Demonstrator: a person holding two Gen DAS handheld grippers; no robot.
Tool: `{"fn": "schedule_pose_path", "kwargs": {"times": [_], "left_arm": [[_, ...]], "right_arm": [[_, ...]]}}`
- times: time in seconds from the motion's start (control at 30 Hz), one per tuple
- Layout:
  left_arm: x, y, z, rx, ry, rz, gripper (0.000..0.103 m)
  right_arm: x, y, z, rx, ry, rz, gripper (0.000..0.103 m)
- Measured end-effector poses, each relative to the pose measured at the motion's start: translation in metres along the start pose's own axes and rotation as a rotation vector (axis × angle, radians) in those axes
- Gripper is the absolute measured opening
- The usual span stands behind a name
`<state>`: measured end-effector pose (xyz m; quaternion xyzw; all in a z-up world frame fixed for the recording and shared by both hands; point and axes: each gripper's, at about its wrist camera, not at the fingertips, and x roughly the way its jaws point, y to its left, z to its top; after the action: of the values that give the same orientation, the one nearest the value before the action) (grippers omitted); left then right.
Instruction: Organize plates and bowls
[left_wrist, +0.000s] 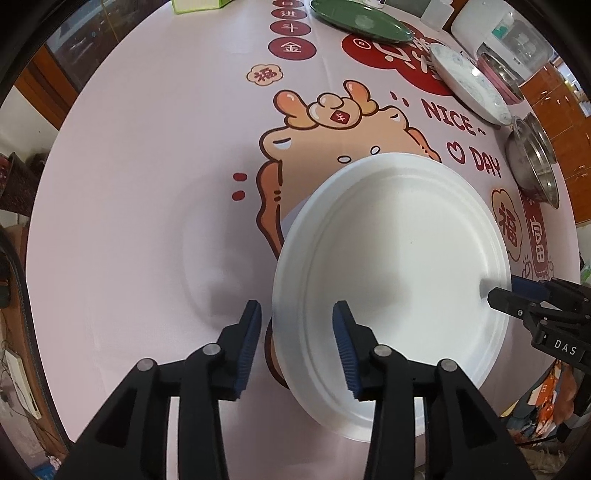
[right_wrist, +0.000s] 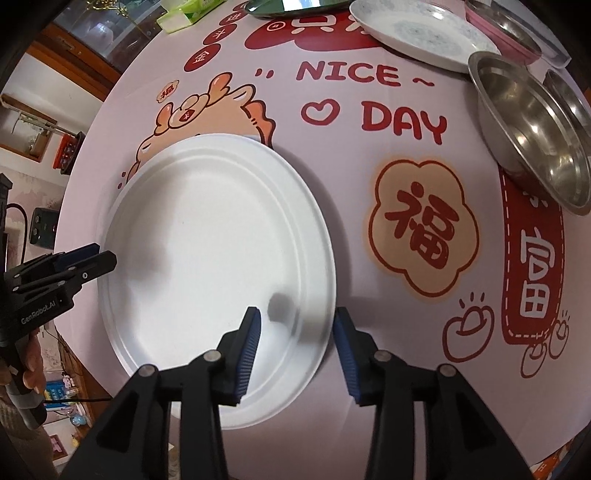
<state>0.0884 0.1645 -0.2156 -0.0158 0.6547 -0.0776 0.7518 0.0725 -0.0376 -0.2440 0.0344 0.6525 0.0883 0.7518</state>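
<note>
"NICE ~ DAY" with a heart is printed in red on the tablecloth (right_wrist: 229, 66), at 12 o'clock of the right wrist view. A "福" badge (right_wrist: 423, 230) is printed at 3 o'clock. "GenRobot.AI" is read on the left gripper (right_wrist: 96, 254); "DAS" on the right gripper (left_wrist: 495, 293).

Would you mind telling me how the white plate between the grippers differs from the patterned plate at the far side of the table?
The white plate is plain and ridged near its rim; the patterned plate has a grey-blue motif on a smooth face. The white plate lies in the near middle; the patterned plate lies at the far edge, beside a steel bowl. Both are round, empty and face up.
</note>
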Motion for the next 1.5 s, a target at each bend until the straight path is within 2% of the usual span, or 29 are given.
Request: {"fn": "schedule_pose_path", "kwargs": {"times": [0.07, 0.23, 0.37, 0.53, 0.67, 0.7, 0.77, 1.0, 1.2, 1.33, 1.5], "left_arm": [[-0.002, -0.001, 0.001, 0.003, -0.010, 0.009, 0.048], [-0.007, 0.001, 0.001, 0.006, -0.021, 0.024, 0.050], [-0.011, -0.001, 0.001, 0.005, -0.036, 0.037, 0.059], [-0.023, -0.007, 0.001, 0.008, -0.064, 0.037, 0.059], [-0.038, -0.013, 0.001, 0.021, -0.099, 0.039, 0.070], [-0.044, -0.015, 0.001, 0.027, -0.114, 0.042, 0.074], [-0.057, -0.019, 0.002, 0.034, -0.142, 0.044, 0.076], [-0.092, -0.028, 0.015, 0.045, -0.215, 0.006, 0.081], [-0.116, -0.038, 0.030, 0.063, -0.263, -0.024, 0.082], [-0.128, -0.047, 0.045, 0.088, -0.285, -0.029, 0.082], [-0.134, -0.057, 0.075, 0.111, -0.298, -0.025, 0.082]], "right_arm": [[-0.001, -0.001, 0.000, -0.004, -0.004, -0.006, 0.041], [-0.003, -0.001, -0.001, -0.008, -0.004, -0.028, 0.041], [-0.003, -0.003, -0.004, -0.007, 0.007, -0.019, 0.041], [-0.010, -0.006, -0.008, -0.005, -0.003, -0.020, 0.041], [-0.018, -0.007, -0.009, -0.006, -0.005, -0.012, 0.042], [-0.020, -0.008, -0.010, -0.009, -0.005, -0.007, 0.042], [-0.024, -0.007, -0.011, -0.015, -0.009, -0.001, 0.054], [-0.042, -0.003, -0.011, -0.033, -0.031, 0.021, 0.055], [-0.053, 0.001, -0.004, -0.049, -0.056, 0.040, 0.055], [-0.065, 0.001, 0.009, -0.071, -0.085, 0.043, 0.055], [-0.084, -0.002, 0.041, -0.101, -0.140, 0.044, 0.055]]}}
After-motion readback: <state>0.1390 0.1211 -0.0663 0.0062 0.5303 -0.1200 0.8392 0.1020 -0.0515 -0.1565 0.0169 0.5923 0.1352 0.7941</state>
